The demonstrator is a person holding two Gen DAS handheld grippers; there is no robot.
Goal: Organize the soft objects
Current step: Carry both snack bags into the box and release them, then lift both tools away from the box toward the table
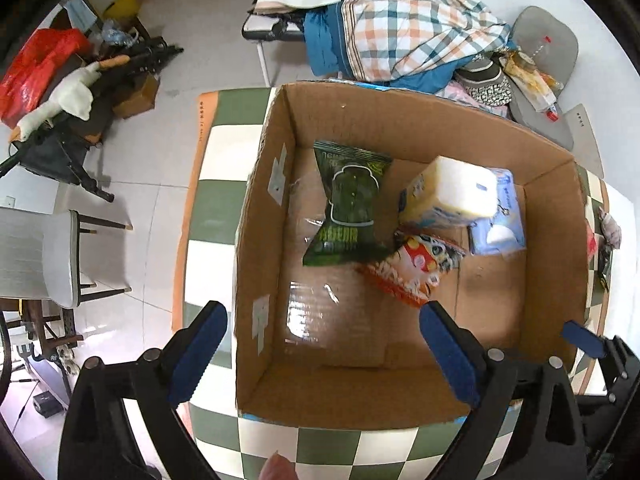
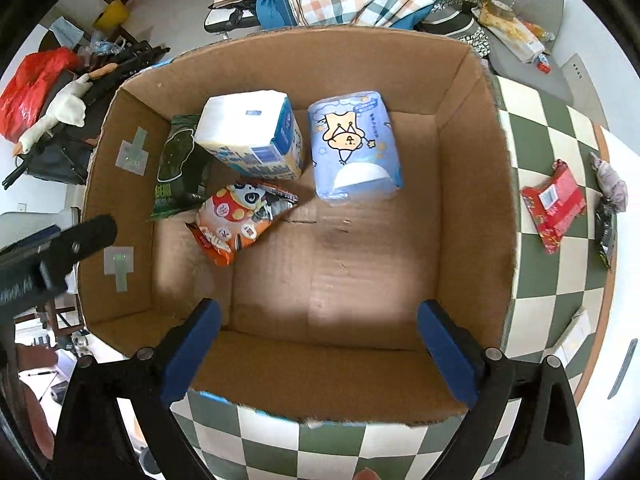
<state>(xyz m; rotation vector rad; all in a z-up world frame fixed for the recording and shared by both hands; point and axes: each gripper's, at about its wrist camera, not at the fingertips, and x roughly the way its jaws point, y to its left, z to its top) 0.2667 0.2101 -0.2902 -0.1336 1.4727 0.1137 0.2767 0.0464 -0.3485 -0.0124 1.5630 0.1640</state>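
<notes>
An open cardboard box (image 1: 256, 248) (image 2: 472, 184) stands on the checkered table. Inside lie a green snack bag (image 1: 346, 208) (image 2: 178, 172), an orange snack bag (image 1: 412, 270) (image 2: 240, 220), a white tissue pack (image 1: 448, 192) (image 2: 252, 136) and a blue tissue pack (image 1: 500, 216) (image 2: 354, 148). My left gripper (image 1: 322, 356) is open and empty over the box's near left corner. My right gripper (image 2: 320, 356) is open and empty over the box's near wall. A red snack packet (image 2: 554, 206) lies on the table right of the box.
A grey cloth bundle (image 2: 610, 182) and a dark packet (image 2: 606, 234) lie by the table's right edge. A checked blanket (image 1: 404, 24) is piled beyond the box. A white chair (image 1: 52, 256) and floor clutter with a plush goose (image 1: 60, 100) are at the left.
</notes>
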